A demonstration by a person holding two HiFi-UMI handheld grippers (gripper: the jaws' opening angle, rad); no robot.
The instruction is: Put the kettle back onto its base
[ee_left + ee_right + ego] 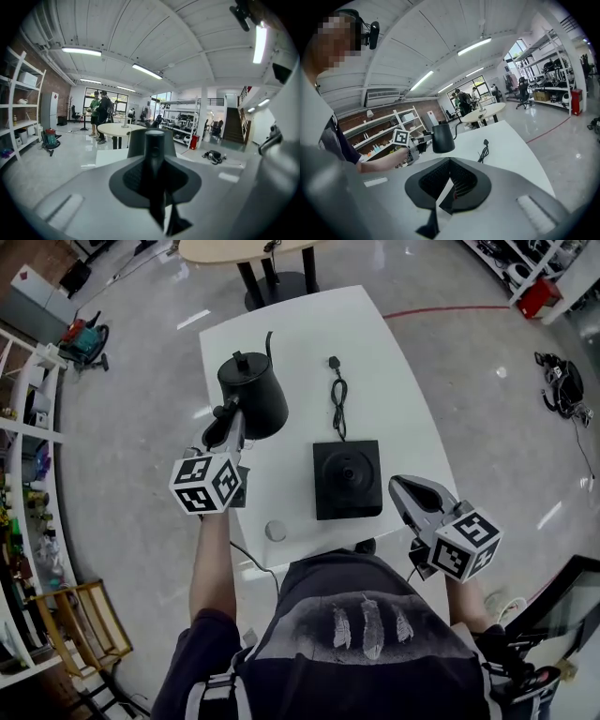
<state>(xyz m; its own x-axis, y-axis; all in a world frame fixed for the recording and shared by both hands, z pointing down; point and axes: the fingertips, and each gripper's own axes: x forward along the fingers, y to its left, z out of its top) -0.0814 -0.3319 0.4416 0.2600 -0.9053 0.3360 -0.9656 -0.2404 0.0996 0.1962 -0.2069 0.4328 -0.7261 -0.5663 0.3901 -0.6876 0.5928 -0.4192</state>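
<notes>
A black gooseneck kettle [253, 392] hangs over the left part of the white table [394, 399], seemingly just above its top. My left gripper [228, 418] is shut on the kettle's handle [154, 159], which stands upright between the jaws in the left gripper view. The kettle's square black base [347, 479] lies flat near the table's front, to the right of the kettle and apart from it. My right gripper [408, 488] hovers at the table's front right edge, beside the base, shut with nothing in it. The right gripper view shows the kettle [443, 138] and the left gripper [415, 147].
A black cord with a plug [338, 390] lies behind the base. A small round grey object [275, 531] sits by the front edge. A round table [248, 251] stands beyond the far edge. Shelving [28, 427] lines the left side.
</notes>
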